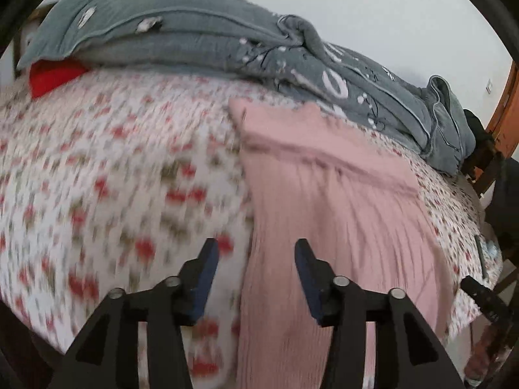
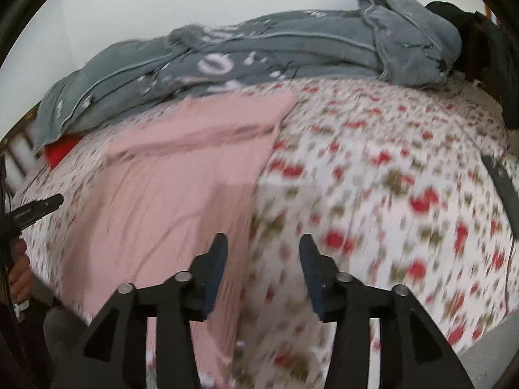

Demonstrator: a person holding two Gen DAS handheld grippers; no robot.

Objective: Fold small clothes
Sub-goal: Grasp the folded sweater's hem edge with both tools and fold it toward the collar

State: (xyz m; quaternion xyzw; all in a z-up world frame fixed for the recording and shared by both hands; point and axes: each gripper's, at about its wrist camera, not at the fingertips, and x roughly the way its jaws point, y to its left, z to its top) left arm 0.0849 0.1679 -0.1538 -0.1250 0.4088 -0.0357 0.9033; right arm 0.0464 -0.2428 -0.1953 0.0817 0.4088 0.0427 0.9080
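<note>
The pink garment (image 1: 327, 194) is lying flat on the bed (image 1: 113, 168), on the floral sheet, just in front of a bunched-up grey blanket (image 1: 227, 42) along the wall. Left gripper (image 1: 256, 246) sits over the garment's left edge, jaws apart with nothing in them. Right gripper (image 2: 262, 243) is above its right edge, also parted and empty. Both views are pretty blurry. There's something red (image 1: 52, 76) poking out from under the blanket.

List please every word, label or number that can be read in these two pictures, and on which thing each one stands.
None can be read.
Grey quilt: white print with a large ring shape like "O", the rest blurred.
Black bar at the left edge of the right wrist view: small pale lettering, too small to read.
</note>
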